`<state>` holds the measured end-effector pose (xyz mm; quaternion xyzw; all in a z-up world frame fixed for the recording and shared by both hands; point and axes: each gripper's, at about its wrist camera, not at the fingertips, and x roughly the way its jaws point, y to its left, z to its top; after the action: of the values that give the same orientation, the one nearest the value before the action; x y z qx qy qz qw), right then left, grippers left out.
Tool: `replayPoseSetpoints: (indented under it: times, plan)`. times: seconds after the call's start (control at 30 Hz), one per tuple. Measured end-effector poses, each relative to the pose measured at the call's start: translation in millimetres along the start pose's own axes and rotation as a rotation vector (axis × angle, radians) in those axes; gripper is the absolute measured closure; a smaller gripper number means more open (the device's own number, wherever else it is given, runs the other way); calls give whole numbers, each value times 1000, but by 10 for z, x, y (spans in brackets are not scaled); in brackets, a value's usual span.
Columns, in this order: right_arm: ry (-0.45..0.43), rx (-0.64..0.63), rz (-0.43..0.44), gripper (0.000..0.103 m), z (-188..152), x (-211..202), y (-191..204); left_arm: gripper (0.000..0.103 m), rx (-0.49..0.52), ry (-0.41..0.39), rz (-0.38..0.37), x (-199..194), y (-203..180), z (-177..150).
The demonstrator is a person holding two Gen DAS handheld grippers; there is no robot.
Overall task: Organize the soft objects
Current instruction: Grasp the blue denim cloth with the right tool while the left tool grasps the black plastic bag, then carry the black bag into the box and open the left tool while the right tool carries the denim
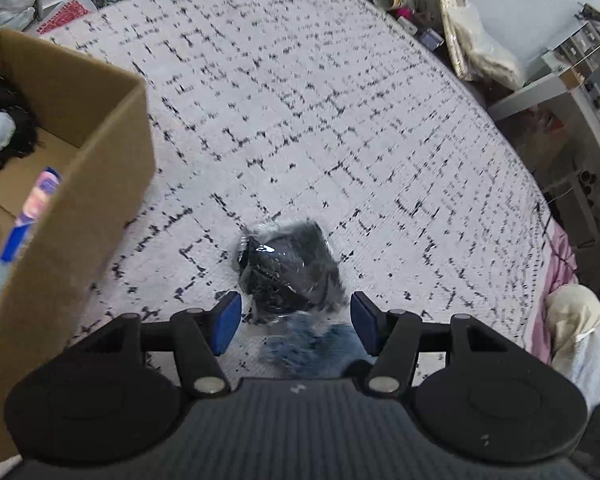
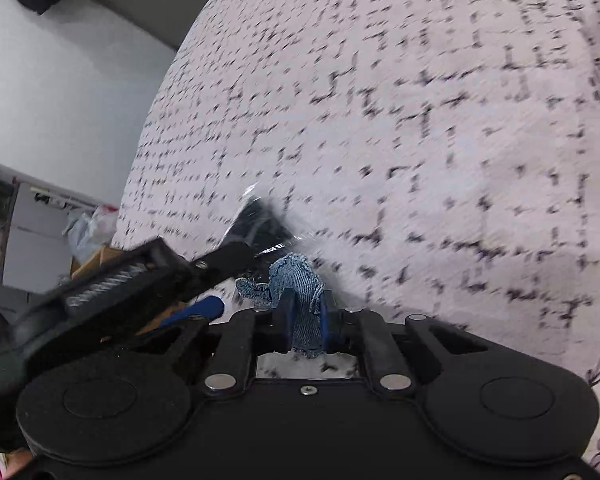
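A dark soft item in clear plastic wrap (image 1: 288,268) lies on the white cover with black grid marks (image 1: 300,120). My left gripper (image 1: 296,322) hovers just short of it, open, its blue pads (image 1: 228,320) apart with nothing pressed between them. A frayed blue denim scrap (image 1: 312,344) lies right behind the wrapped item. In the right wrist view my right gripper (image 2: 306,314) is shut on that denim scrap (image 2: 300,284). The wrapped item (image 2: 260,220) lies beyond it, and the left gripper (image 2: 228,276) reaches in from the left.
An open cardboard box (image 1: 100,152) stands at the left, holding a black curly piece with a white ball (image 1: 4,132) and a blue-and-pink item (image 1: 32,212). Cluttered shelves (image 1: 572,92) and bags line the right edge. A pale bundle (image 1: 576,320) lies at the near right.
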<state>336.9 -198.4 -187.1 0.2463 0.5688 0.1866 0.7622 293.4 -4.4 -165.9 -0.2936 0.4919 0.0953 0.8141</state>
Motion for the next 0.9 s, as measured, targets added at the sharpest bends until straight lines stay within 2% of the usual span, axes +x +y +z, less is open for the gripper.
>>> replayPoseSetpoints:
  times: [0.2,0.33,0.37,0.47,0.57,0.6,0.9]
  plan:
    - [-47,21,-34,91,66,-61,-113,44,-2,17,5,281,-75,-22]
    - [-53,26,-39,90,78,-69,-144,45,13,-33,35,329,-131,-31]
    - [-54,27,-38,90,77,-73,-149,49,6,-35,38,333,-128,-25]
    - [-62,18,-30,90,71,-110,-140,74,-2,-44,58,318,-93,-13]
    - [-71,6,-14,91,67,-155,-107,78,-5,-47,46,272,-51,-8]
    - [-74,2,-10,91,74,-145,-79,82,-1,-51,50,256,-48,-11]
    - [-136,-38,40,91,87,-310,56,85,32,-100,29,-67,-34,-26]
